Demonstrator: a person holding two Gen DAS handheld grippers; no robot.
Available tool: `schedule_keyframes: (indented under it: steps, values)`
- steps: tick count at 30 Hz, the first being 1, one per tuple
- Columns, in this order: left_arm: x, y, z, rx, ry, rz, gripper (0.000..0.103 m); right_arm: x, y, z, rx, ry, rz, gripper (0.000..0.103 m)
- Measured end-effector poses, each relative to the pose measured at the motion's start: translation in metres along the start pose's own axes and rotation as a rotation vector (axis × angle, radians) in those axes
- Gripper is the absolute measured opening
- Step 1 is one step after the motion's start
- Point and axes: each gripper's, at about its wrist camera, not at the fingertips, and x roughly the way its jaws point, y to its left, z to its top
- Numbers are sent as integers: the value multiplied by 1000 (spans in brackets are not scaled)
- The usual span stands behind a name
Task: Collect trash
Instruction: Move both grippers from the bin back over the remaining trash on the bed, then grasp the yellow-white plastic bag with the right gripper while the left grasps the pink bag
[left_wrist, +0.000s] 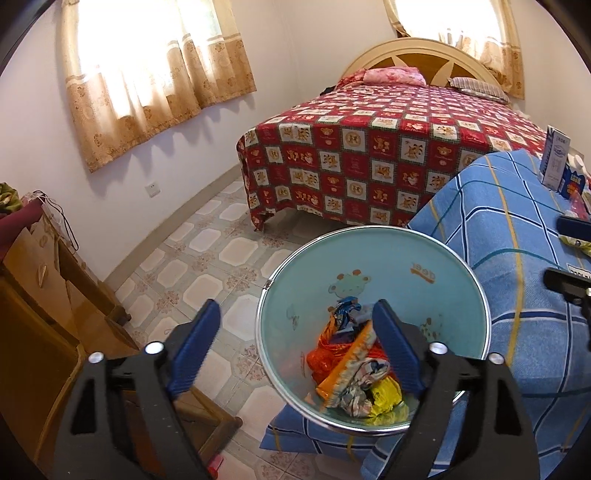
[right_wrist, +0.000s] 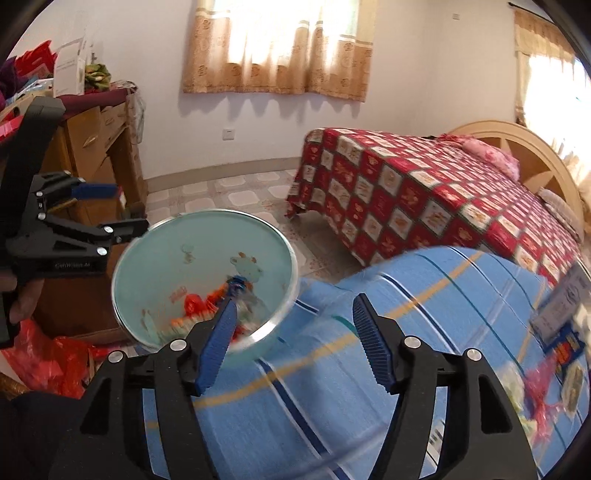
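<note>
A light blue bin (left_wrist: 369, 258) with a chrome rim and cartoon prints stands on the floor beside a table covered in blue plaid cloth (left_wrist: 517, 295). Crumpled wrappers (left_wrist: 354, 373), orange, yellow and blue, lie in its bottom. My left gripper (left_wrist: 295, 314) is open and empty above the bin's left rim. My right gripper (right_wrist: 295, 314) is open and empty above the cloth's edge, just right of the bin (right_wrist: 177, 254). The left gripper also shows in the right wrist view (right_wrist: 107, 210), left of the bin. Pink and yellow trash (right_wrist: 543, 387) lies blurred on the cloth at right.
A bed with a red patterned cover (left_wrist: 369, 147) stands behind the table. A wooden dresser (left_wrist: 44, 295) stands at left, with red bags (right_wrist: 48, 362) by it. Boxes (left_wrist: 557, 158) stand on the table's far side. The floor (left_wrist: 207, 258) is tiled.
</note>
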Motion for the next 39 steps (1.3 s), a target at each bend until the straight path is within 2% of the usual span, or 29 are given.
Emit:
schedule_keyframes:
  steps: [6, 10, 13, 15, 23, 25, 28, 29, 30, 31, 36, 39]
  values:
    - [5, -47, -2, 69, 15, -63, 87, -39, -58, -44, 158, 26, -132, 66]
    - [5, -80, 3, 108, 4, -103, 88, -67, -116, -85, 332, 56, -292, 67]
    - [8, -101, 11, 114, -6, -112, 88, -77, -147, -108, 440, 76, -367, 67]
    - [10, -110, 16, 107, -9, -116, 89, -76, -154, -113, 453, 89, -385, 67]
    - [13, -121, 22, 108, -16, -108, 92, -65, -169, -112, 547, 114, -300, 66]
    - [15, -117, 21, 105, -11, -104, 92, -62, -166, -110, 533, 126, -322, 66]
    - [20, -110, 19, 94, -1, -95, 92, -47, -177, -114, 542, 193, -308, 66]
    - [21, -106, 19, 88, 2, -94, 92, -43, -178, -116, 551, 212, -291, 64]
    - [22, -104, 19, 83, 3, -93, 92, -40, -179, -117, 555, 222, -278, 52]
    - [22, -102, 18, 80, 3, -92, 92, -41, -177, -117, 552, 218, -262, 46]
    - [23, -97, 18, 75, 5, -88, 92, -50, -166, -114, 509, 200, -253, 38]
    - [22, -99, 19, 78, 3, -93, 92, -58, -158, -115, 499, 173, -237, 36]
